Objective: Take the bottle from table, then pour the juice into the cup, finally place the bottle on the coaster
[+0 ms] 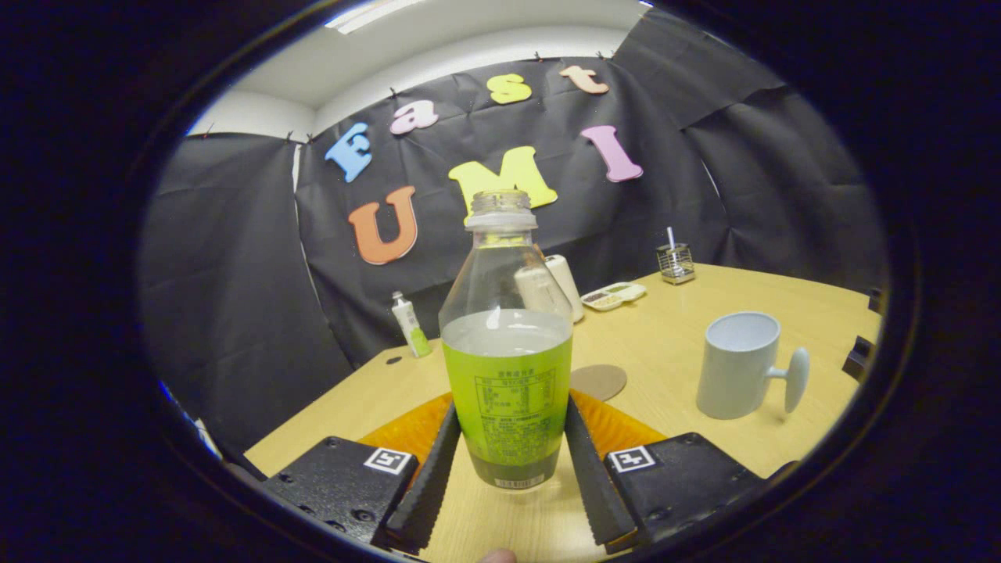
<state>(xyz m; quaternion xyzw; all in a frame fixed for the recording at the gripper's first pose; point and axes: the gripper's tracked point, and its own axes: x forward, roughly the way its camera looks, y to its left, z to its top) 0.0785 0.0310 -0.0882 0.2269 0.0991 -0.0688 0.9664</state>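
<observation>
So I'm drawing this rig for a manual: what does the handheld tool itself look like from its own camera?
The tool has two long, narrow fingers with saw-toothed, ridged inner faces, each mounted on a chunky block with a rough texture and visible screw heads. Each block carries a small square black-and-white marker on top. An orange panel sits behind the fingers. No cables visible.

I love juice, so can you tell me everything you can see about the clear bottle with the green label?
The clear plastic bottle with a green label stands upright between the gripper fingers, which flank its lower sides; whether they press on it is unclear. Its neck is threaded and has no cap. The upper part looks see-through and empty; the label wraps the lower body, printed with small text. Its base seems to rest on the light wooden table. A round brown coaster lies just behind it.
</observation>
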